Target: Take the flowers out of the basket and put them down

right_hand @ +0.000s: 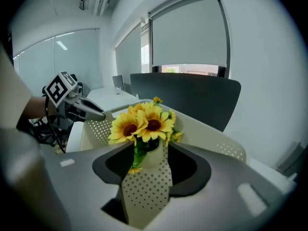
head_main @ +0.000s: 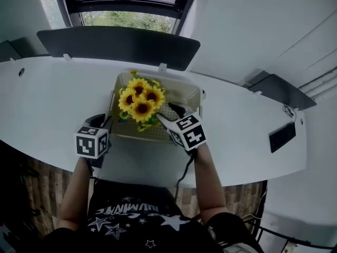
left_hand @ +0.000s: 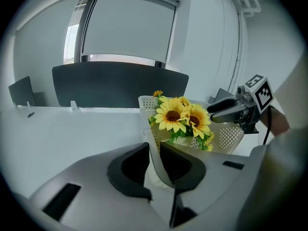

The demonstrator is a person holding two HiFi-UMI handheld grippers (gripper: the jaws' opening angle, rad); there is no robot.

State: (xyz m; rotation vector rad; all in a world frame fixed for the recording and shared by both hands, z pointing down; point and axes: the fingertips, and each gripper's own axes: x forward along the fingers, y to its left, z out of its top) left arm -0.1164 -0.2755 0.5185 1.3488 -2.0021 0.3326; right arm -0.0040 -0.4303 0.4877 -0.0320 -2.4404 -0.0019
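Reaching in from 6 o'clock, two hand-held tools work at a cream perforated basket (head_main: 192, 95) on a white desk (head_main: 52, 99). The flowers (head_main: 140, 100), yellow sunflowers in a small pale pot (right_hand: 153, 155), stand inside the basket toward its 9 o'clock side. Nothing is out yet, so lifting them and setting them down are both left to do. The left tool (left_hand: 154, 153) pinches the basket's wall at 8 o'clock. The right tool (head_main: 169, 115), at 5 o'clock, stands partly open over the perforated corner wall, gripping nothing. No brand shows, and the lettering on the black shirt (head_main: 131, 217) is too blurred to read.
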